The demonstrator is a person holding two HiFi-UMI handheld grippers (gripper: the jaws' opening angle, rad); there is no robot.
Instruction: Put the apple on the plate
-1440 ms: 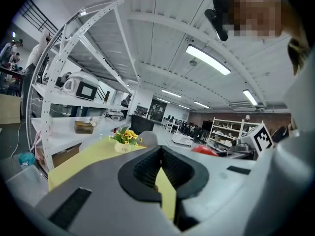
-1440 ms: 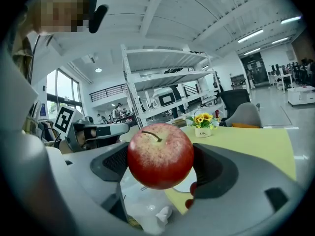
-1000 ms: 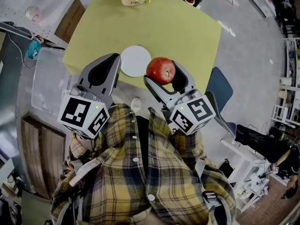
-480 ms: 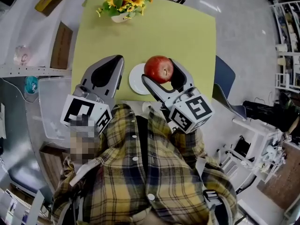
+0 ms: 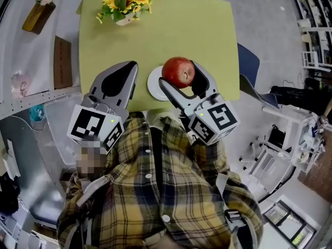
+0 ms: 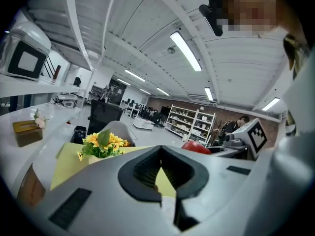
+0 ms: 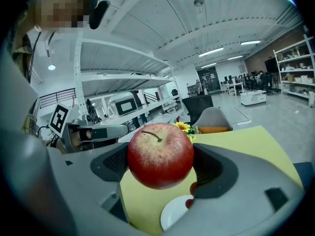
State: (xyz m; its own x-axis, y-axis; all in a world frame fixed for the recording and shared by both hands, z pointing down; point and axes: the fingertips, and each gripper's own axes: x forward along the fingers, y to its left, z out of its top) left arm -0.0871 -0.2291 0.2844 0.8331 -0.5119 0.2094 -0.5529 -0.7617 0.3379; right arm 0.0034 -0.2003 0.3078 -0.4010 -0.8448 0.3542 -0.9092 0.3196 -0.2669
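A red apple (image 5: 178, 70) hangs in the air, with my right gripper (image 5: 179, 74) shut on it. It is above the near edge of the yellow-green table (image 5: 155, 30). The white plate (image 5: 154, 85) lies on the table just left of and below the apple, partly hidden by the gripper. In the right gripper view the apple (image 7: 160, 155) fills the space between the jaws and the plate (image 7: 177, 212) shows below it. My left gripper (image 5: 128, 69) is shut and empty, left of the plate. In the left gripper view its jaws (image 6: 159, 157) meet, and the apple (image 6: 196, 146) shows to the right.
A vase of sunflowers (image 5: 124, 0) stands at the table's far left corner. A blue chair (image 5: 250, 65) is at the table's right side. A white counter on the left carries a wooden box (image 5: 38, 15) and a brown board (image 5: 62, 61). Shelving stands far right.
The view has swung, so the table now sits squarer ahead. The plate now lies closer under the apple's left side. The right gripper still holds the apple; the left one stays shut.
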